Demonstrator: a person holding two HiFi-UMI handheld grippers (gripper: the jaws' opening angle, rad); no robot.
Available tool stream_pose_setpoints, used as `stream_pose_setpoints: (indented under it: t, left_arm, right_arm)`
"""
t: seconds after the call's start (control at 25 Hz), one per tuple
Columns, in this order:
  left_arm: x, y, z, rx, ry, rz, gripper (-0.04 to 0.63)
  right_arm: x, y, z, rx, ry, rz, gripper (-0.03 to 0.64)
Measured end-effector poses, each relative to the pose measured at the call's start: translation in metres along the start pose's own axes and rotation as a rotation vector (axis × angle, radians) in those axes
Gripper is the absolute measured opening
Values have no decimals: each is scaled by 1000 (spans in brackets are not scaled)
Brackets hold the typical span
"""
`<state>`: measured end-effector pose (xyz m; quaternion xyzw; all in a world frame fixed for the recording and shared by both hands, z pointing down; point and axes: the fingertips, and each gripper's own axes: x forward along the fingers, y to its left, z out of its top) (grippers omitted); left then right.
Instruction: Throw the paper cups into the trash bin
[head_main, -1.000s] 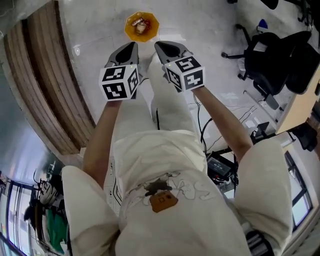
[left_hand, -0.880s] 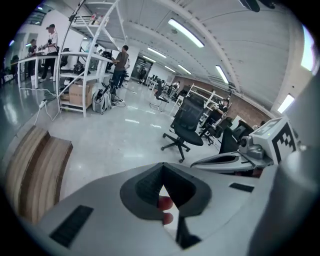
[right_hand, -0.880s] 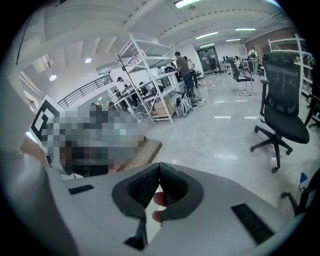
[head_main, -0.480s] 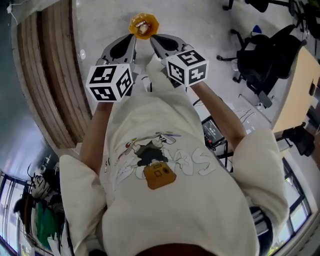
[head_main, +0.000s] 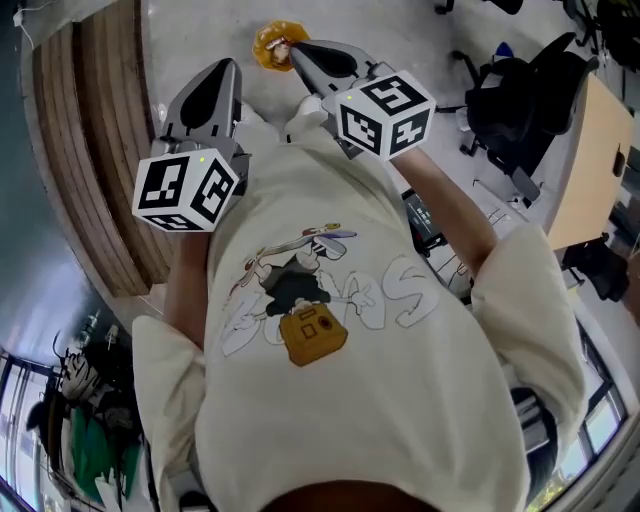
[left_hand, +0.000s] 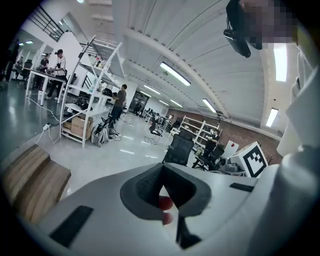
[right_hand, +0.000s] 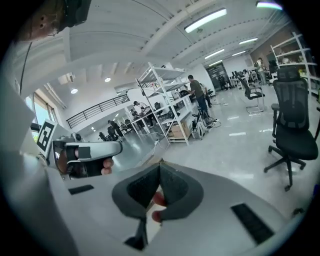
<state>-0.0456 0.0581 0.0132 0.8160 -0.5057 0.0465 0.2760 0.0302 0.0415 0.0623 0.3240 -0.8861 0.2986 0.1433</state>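
An orange trash bin (head_main: 270, 44) stands on the pale floor at the top of the head view, with some light and brown rubbish inside. No loose paper cup shows in any view. My right gripper (head_main: 297, 51) reaches forward with its tip at the bin's right rim; its jaws meet, with nothing between them (right_hand: 160, 165). My left gripper (head_main: 224, 68) is held lower and to the left, apart from the bin, jaws closed together and bare (left_hand: 161, 167). The left gripper's body (right_hand: 88, 151) also shows in the right gripper view.
Wooden steps (head_main: 95, 150) run along the left. A black office chair (head_main: 520, 85) and a wooden desk (head_main: 592, 160) stand at the right, with cables (head_main: 425, 225) on the floor by my feet. Shelving racks (right_hand: 170, 107) and another chair (right_hand: 292, 125) stand farther off.
My left gripper has drawn back toward my body and to the left. The right gripper stays forward and now covers part of the bin's rim. Both stay shut.
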Motion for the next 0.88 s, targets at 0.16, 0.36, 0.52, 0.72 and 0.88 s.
stream_pose_setpoints:
  t: [0.16,0.36,0.52,0.72,0.88]
  left_arm:
    - [1,0,6,-37,-26,-3,3]
    - [2,-3,9,-63,-54,-8,3]
    - [6,-6,13,-68,-54,-15,3]
    - [16,-12,19,-41,-43,-41,3]
    - [20,-16,26,-27,-44,-51,3]
  right_arm:
    - [1,7,0,21,6,42,6]
    - [9,13,-11,74,49,75,6]
    - [3,18,-13,65,69,79,6]
    - [-1,9,-5,61,55,53,6]
    - [-4,7,1,56,47,47,6]
